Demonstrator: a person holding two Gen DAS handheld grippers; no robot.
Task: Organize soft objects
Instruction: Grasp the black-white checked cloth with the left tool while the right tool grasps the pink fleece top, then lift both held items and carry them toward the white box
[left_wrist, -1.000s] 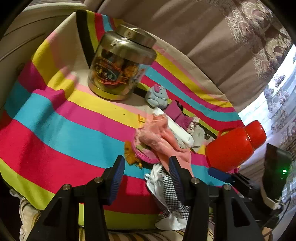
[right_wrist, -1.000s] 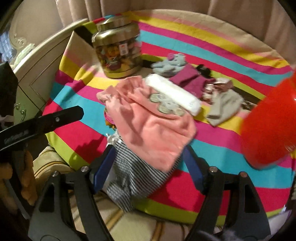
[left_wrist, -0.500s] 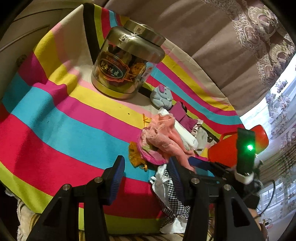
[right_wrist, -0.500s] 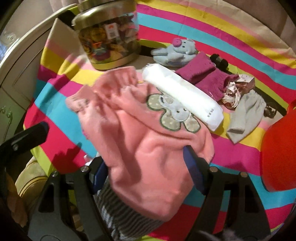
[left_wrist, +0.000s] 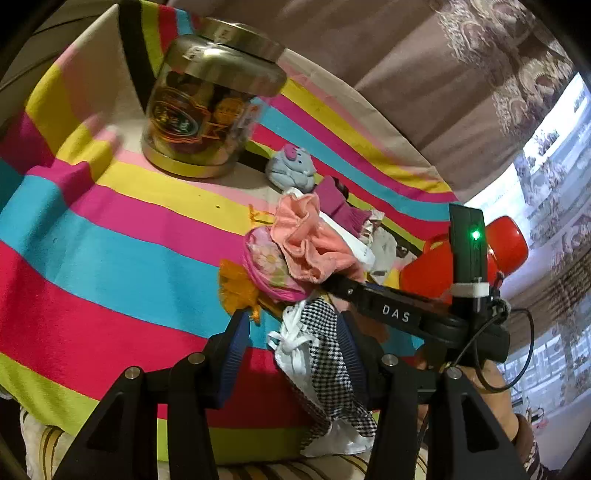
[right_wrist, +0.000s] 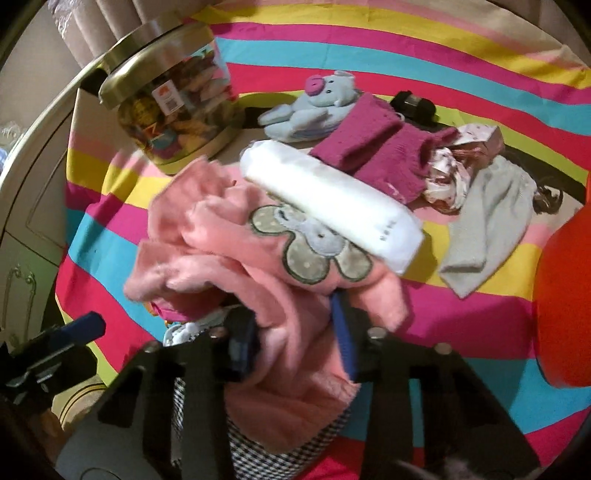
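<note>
Jar: a glass jar (right_wrist: 171, 110) with a gold metal lid stood upright at the far left of the striped cloth (left_wrist: 110, 236), well apart from both grippers.
Left gripper: the left gripper (left_wrist: 291, 354) hung low over the near edge of the cloth, its jaws apart and holding nothing; the black-and-white checked garment (left_wrist: 325, 362) lay between and under its blue pads.
Flowered pouch: a pink flowered pouch (left_wrist: 269, 266) lay beside an orange fringe, partly under the pink fleece.
Pink garment: the pink fleece garment (right_wrist: 266, 266), with a grey flower patch, lay bunched at the middle of the pile, over the checked garment.
Right gripper: the right gripper (right_wrist: 295, 332) had its jaws closed on a fold of the pink fleece at its near edge.
White pack: a long white pack (right_wrist: 332, 203) lay tilted across the far part of the fleece.
Further right: a blue plush toy (right_wrist: 314, 107), magenta knit pieces (right_wrist: 373, 147), a patterned cloth and a grey sock (right_wrist: 487, 221) lay on the cloth.
Red jug: a red plastic jug (right_wrist: 565, 295) stood at the far right edge.
</note>
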